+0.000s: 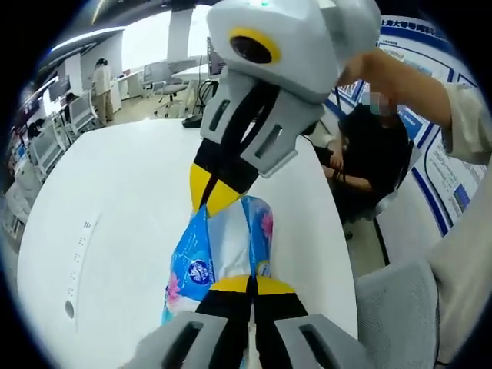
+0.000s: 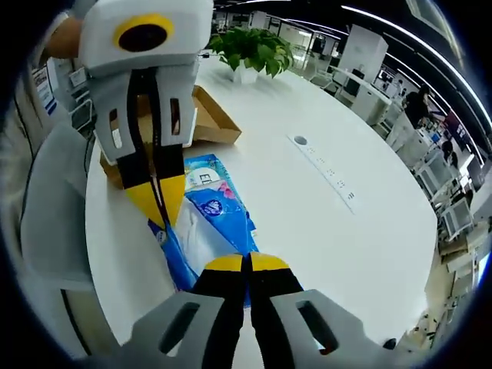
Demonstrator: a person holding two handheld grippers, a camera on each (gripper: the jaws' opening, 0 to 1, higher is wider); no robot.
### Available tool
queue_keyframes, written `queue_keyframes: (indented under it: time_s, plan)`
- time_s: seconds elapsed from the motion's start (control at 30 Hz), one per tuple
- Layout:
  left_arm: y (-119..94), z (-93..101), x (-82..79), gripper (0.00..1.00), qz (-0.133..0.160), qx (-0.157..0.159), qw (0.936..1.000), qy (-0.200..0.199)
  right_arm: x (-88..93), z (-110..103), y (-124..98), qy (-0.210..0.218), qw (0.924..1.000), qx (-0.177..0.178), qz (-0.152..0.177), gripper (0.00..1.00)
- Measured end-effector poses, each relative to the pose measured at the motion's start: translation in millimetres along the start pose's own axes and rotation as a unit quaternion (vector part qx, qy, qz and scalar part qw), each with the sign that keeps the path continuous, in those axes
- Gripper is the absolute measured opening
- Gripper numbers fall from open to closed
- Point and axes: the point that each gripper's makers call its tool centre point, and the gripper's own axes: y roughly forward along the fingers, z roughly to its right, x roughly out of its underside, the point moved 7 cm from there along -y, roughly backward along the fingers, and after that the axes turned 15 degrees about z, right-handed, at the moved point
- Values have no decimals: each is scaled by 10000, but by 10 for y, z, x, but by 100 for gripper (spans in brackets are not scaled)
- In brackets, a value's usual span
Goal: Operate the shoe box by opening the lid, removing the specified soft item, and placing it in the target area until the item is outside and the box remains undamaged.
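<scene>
Pinching opposite ends of the tissue pack (image 2: 211, 211), the left tongs (image 1: 250, 283) and right tongs (image 2: 246, 261) were both pressed together on it above the white desk (image 2: 323, 223) — outside the shoe box (image 2: 209, 117). It looked light, soft and crinkly — best gripped by its wrapper edges.

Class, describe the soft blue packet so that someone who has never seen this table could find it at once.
Start at the big round white table with the potted plant at its far side. Near the open brown cardboard box lies a soft tissue pack, gripped at opposite ends by the left gripper and the right gripper. It alone is blue and white plastic with pink flowers.
</scene>
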Motion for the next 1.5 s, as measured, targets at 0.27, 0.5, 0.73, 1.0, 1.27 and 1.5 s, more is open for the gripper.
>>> queue_keyframes:
  time_s: [0.27,0.5,0.73,1.0,1.27,1.5]
  plan:
    - [266,-103,-100,0,43,197,9998,11,184,195,-64,-27,9999,54,-92,0]
    - [511,-189,-145,0,55,320,9995,-6,372,344,-65,-18,9997,143,-192,0]
    - [721,-289,-95,0,24,371,9993,-60,542,457,14,33,9993,197,-301,0]
    - [884,-347,18,0,-38,327,9994,-105,754,483,188,140,9985,308,-424,0]
    - [945,-379,156,0,-101,302,9992,-232,805,413,273,130,9983,254,-511,0]
    - [930,-321,188,0,-109,308,9992,-208,781,380,284,69,9984,217,-513,0]
